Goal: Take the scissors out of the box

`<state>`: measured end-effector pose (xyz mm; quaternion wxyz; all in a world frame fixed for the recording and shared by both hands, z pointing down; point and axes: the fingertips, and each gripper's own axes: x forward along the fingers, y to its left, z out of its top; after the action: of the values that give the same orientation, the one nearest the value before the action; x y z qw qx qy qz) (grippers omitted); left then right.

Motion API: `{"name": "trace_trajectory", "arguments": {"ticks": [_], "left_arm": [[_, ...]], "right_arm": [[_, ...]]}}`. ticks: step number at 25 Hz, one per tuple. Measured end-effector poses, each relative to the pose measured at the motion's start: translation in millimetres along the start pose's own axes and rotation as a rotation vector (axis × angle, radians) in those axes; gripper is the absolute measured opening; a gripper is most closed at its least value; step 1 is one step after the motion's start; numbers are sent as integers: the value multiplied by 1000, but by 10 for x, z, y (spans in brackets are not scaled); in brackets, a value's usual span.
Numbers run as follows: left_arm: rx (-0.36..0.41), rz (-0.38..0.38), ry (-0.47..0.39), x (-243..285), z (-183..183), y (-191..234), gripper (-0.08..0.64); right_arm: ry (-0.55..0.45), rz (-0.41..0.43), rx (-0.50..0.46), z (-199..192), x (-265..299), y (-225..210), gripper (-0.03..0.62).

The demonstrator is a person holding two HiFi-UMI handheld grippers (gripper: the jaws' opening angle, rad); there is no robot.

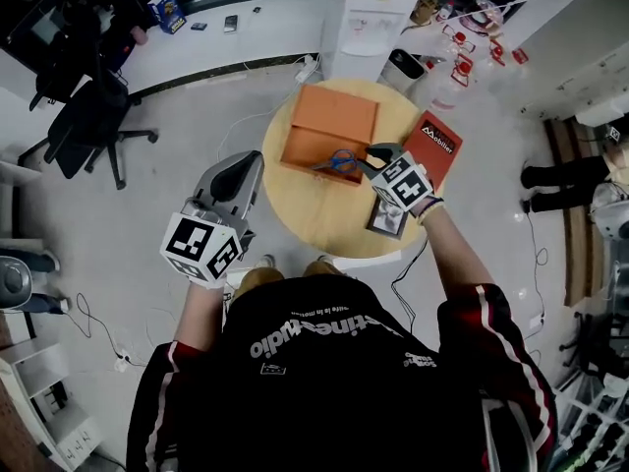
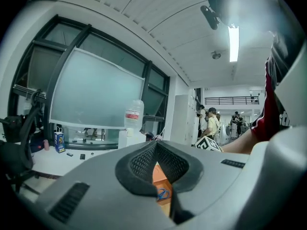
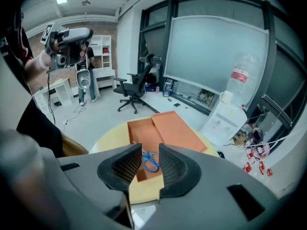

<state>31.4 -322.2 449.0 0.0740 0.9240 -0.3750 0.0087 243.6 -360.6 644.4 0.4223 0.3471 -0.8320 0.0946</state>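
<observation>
An orange box [image 1: 307, 147] is set open on a round counter [image 1: 314, 214], with its lid [image 1: 339, 111] laid flat along the far edge. The scissors [image 1: 342, 160], blue-handled, are seen inside the box, close to its near right corner. The right gripper [image 1: 378, 155] is held just beside that corner, above the counter. Its jaws are parted by a narrow gap with nothing between them, and in the right gripper view the scissors are framed in that gap. The left gripper [image 1: 254, 160] is held well apart from the box, off the counter's left edge and above the floor. Its jaws are closed tip to tip on nothing. A red booklet [image 1: 439, 146] is laid by the counter's right edge, and a strip of bare wood is left along the near edge.
</observation>
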Motion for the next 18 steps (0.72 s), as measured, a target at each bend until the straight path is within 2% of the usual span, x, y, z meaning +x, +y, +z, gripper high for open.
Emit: {"name": "trace_trajectory", "arguments": {"ticks": [7,15,18], "left_arm": [[-19,60,20,23,-138,48,15],[-28,110,41,66,-197,102,15],[-33,128,52,38,-240,116,15]], "right_arm": [[61,60,-28,-286,410,-29,137],[128,143,-141,-435,945,27,141],[164,166,-148,-552,1109,32,141]]}}
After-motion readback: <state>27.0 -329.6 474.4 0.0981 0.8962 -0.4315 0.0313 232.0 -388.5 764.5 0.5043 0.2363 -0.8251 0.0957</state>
